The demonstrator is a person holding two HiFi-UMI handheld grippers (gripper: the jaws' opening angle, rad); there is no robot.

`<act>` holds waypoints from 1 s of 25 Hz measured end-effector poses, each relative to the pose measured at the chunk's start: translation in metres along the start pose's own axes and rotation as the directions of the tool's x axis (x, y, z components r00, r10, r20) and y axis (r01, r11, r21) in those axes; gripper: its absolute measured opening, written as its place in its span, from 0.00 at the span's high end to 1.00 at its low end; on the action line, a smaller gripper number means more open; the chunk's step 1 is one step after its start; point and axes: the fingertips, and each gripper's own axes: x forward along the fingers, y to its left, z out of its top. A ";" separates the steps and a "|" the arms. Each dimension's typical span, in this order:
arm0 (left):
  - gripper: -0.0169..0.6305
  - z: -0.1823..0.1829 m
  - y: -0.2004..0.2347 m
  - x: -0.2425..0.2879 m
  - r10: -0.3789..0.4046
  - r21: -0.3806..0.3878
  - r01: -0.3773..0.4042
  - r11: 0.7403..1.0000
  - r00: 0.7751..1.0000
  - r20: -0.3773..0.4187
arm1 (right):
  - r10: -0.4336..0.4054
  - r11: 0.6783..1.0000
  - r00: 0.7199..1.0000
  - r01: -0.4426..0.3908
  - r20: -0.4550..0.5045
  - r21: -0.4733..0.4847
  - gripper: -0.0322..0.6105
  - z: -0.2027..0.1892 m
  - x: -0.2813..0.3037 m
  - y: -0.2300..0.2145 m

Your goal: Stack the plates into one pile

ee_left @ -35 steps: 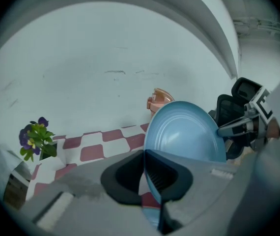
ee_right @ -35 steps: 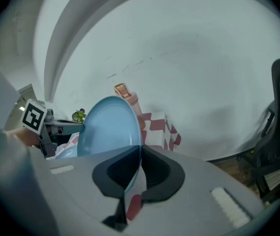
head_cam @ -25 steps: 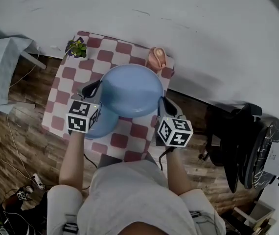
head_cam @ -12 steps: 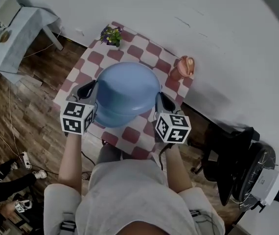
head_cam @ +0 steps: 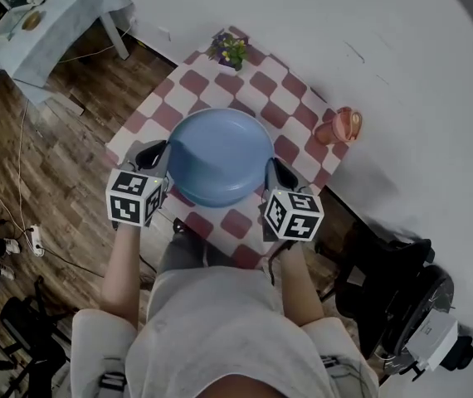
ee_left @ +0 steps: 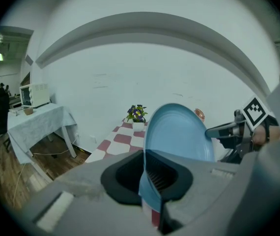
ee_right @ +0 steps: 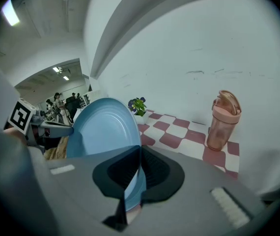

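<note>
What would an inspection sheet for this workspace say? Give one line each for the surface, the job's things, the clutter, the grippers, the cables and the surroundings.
Surface: small table under a red and white checked cloth.
Job's things: one blue plate held above the cloth; whether another lies under it cannot be told.
Clutter: potted plant at the far corner, pink bottle at the cloth's right edge.
Grippers: left gripper and right gripper each shut on the plate's rim, on opposite sides.
Cables: thin cables trail over the wooden floor on the left; none on the table.
Surroundings: white wall, cloth-covered side table, black chair.
</note>
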 end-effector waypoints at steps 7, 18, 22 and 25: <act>0.94 -0.033 0.006 0.010 -0.031 -0.093 0.022 0.995 0.995 -0.098 | 0.003 1.000 0.994 -0.005 -0.111 -0.018 0.93 -0.020 0.020 -0.001; 0.94 -0.068 0.008 0.041 -0.047 -0.141 0.019 0.990 0.980 -0.195 | -0.023 0.999 0.973 0.013 -0.231 -0.043 0.93 -0.046 0.051 -0.017; 0.93 -0.078 0.011 0.050 -0.057 -0.150 0.023 0.988 0.972 -0.227 | -0.028 0.999 0.966 0.018 -0.257 -0.041 0.93 -0.050 0.064 -0.020; 0.92 -0.083 0.012 0.054 -0.060 -0.156 0.023 0.987 0.969 -0.238 | -0.032 0.999 0.961 0.021 -0.275 -0.044 0.93 -0.054 0.072 -0.022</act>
